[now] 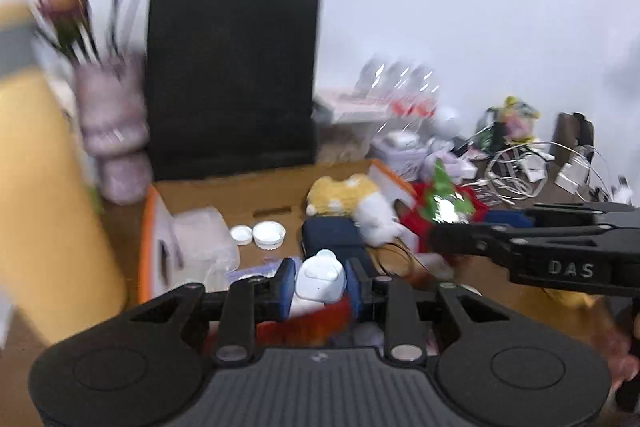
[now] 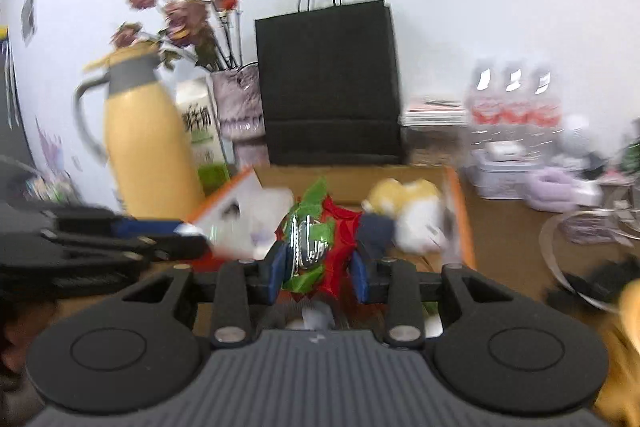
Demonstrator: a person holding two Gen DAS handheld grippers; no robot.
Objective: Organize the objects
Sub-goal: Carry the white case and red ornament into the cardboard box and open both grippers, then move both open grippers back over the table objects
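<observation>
My left gripper [image 1: 319, 267] is shut on a small white rounded case [image 1: 320, 283], held above an orange-edged cardboard box [image 1: 224, 195]. My right gripper [image 2: 318, 259] is shut on a crinkly red and green snack packet [image 2: 312, 239] with a silver patch. In the left wrist view the right gripper [image 1: 436, 239] reaches in from the right with the packet [image 1: 444, 195]. The left gripper [image 2: 192, 247] enters the right wrist view from the left. A yellow and white plush toy [image 1: 348, 195] and a dark blue pouch [image 1: 332, 231] lie in the box.
A black paper bag [image 2: 328, 79] stands behind the box, a yellow jug [image 2: 148, 139], a milk carton [image 2: 200, 123] and a vase of dried flowers [image 1: 112, 131] to its left. Water bottles [image 2: 512, 103] and tangled cables [image 1: 520, 171] crowd the right. Two white caps [image 1: 268, 233] and a clear plastic box [image 1: 204, 239] lie in the cardboard box.
</observation>
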